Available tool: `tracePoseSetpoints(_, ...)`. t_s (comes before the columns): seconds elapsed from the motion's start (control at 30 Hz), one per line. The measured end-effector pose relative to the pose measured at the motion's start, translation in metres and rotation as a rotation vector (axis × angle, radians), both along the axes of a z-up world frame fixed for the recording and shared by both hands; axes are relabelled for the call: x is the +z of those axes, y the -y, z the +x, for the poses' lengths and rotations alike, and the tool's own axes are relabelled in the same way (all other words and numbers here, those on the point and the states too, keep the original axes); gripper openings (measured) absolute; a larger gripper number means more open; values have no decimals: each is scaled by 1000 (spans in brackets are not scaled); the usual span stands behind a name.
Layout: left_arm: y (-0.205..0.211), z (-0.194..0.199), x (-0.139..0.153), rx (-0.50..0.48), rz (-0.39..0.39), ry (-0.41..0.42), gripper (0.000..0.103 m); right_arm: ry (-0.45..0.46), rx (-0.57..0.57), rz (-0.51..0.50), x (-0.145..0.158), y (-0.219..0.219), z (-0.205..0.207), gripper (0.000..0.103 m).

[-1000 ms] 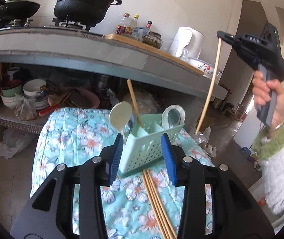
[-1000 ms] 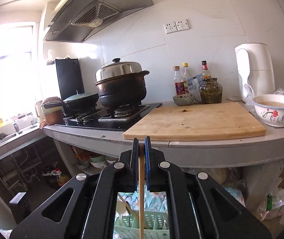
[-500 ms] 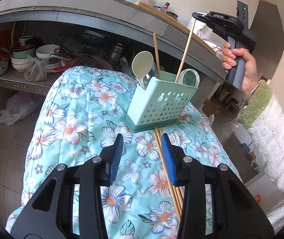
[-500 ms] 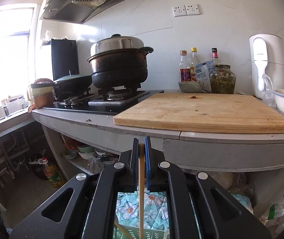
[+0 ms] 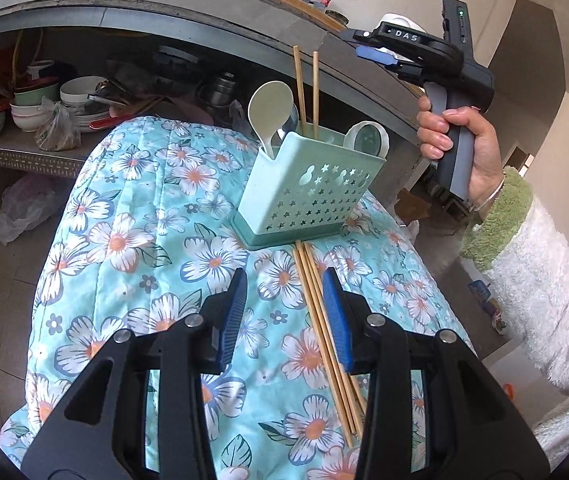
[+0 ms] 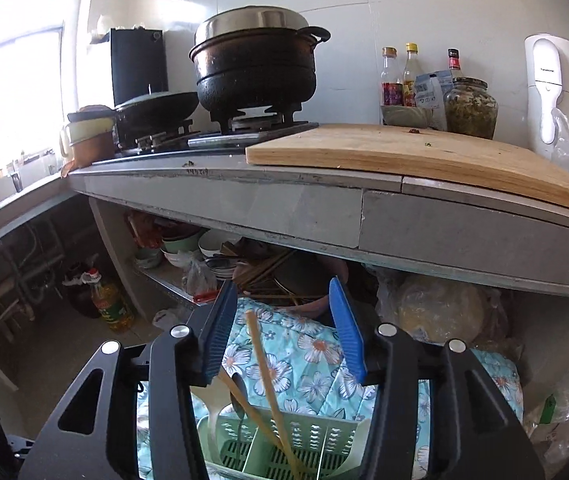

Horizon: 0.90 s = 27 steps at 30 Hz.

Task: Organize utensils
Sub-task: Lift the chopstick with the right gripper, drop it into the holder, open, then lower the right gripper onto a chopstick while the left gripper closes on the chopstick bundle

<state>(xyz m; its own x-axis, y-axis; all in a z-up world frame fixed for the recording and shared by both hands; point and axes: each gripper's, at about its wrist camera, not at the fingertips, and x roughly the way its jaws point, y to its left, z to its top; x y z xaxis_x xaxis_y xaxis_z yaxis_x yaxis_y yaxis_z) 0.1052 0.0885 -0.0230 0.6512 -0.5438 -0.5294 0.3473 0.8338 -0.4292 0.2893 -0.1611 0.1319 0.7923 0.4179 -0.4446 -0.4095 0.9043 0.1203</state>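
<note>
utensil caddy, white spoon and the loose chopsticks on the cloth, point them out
utensil caddy point(image 5: 308, 200), left wrist view, star-pierced front wall
white spoon point(image 5: 270, 106), left wrist view, bowl of the spoon
loose chopsticks point(image 5: 320, 320), left wrist view, mid-shaft of the bundle

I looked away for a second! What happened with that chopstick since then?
The right gripper came down over the caddy; its fingers have just been opening and let the chopstick go. It now stands in the caddy beside another. The left gripper sank toward the chopsticks on the cloth, open as before.

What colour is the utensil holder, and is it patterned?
Pale mint green utensil holder, perforated with star-shaped holes; clearest in the left wrist view.
</note>
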Motion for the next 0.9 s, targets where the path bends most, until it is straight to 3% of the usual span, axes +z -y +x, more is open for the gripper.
tracePoseSetpoints(0.2,2,-3,-1,-6,-7,0,37,-26,-13,126,15,35,-45,50)
tracePoseSetpoints(0.4,5,-6,-6,-20,-16,-14,37,-164,-14,246,-15,71,-99,50)
tracePoseSetpoints(0.63,12,-5,-25,-21,32,-80,37,-522,-26,366,-134,75,-145,50)
tracePoseSetpoints(0.73,14,-3,-34,-3,67,-123,36,-660,-16,426,-185,65,-159,44)
tracePoseSetpoints(0.9,11,-3,-52,25,99,-186,36,-788,2,493,-239,49,-170,33)
